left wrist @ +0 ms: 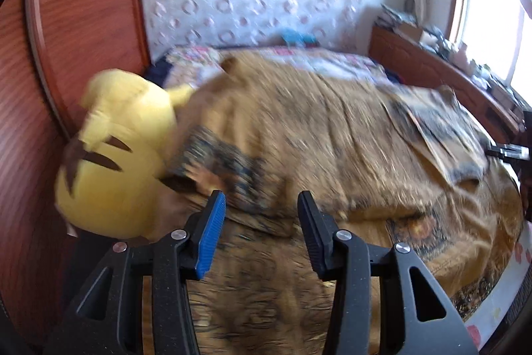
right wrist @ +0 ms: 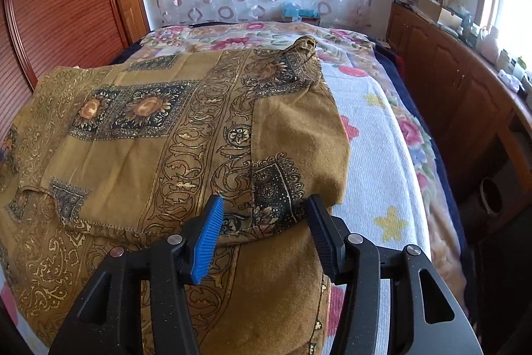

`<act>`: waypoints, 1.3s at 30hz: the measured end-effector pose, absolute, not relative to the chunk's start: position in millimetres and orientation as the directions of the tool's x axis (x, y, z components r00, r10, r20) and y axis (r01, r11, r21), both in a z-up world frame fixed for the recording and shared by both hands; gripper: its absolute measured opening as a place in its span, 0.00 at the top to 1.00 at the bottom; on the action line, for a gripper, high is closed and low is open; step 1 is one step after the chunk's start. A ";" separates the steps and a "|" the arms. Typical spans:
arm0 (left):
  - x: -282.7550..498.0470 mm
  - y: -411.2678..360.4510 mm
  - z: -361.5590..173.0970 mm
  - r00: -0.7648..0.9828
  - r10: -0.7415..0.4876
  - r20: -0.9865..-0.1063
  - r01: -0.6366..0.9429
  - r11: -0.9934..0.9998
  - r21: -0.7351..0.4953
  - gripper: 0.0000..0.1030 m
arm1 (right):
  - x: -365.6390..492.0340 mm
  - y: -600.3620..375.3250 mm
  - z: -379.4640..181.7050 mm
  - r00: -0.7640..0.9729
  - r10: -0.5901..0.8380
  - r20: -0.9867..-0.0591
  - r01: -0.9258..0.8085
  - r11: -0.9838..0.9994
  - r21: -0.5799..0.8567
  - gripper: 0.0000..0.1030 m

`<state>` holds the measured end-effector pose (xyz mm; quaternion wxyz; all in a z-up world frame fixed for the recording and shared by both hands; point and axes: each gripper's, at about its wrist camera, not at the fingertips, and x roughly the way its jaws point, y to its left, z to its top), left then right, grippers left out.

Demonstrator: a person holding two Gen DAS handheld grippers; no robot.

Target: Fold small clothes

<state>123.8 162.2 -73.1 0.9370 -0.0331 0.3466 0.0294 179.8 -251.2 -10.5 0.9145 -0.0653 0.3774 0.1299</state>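
Garment: mustard print, on bed, 1 side folded over, more folds pending; left gripper and right gripper released, empty.

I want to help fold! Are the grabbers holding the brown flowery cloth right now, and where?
Neither hand-held gripper pinches anything. The left hangs open above the cloth. The right is open around a folded edge, pads not pressing.
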 end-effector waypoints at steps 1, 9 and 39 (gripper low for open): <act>122.6 166.3 -68.9 0.765 0.039 -0.643 -0.088 0.995 -0.044 0.55 | 178.7 -249.5 -10.6 0.683 0.180 -0.708 -0.286 0.958 -0.032 0.48; 155.3 203.6 -73.9 0.716 0.091 -0.693 -0.153 0.988 -0.028 0.55 | 179.2 -261.2 0.3 0.699 0.196 -0.688 -0.286 0.958 -0.017 0.48; 126.8 166.6 -8.6 0.843 -0.053 -0.536 0.027 0.998 -0.056 0.98 | 186.7 -277.5 54.3 0.796 0.252 -0.550 -0.319 0.947 -0.028 0.95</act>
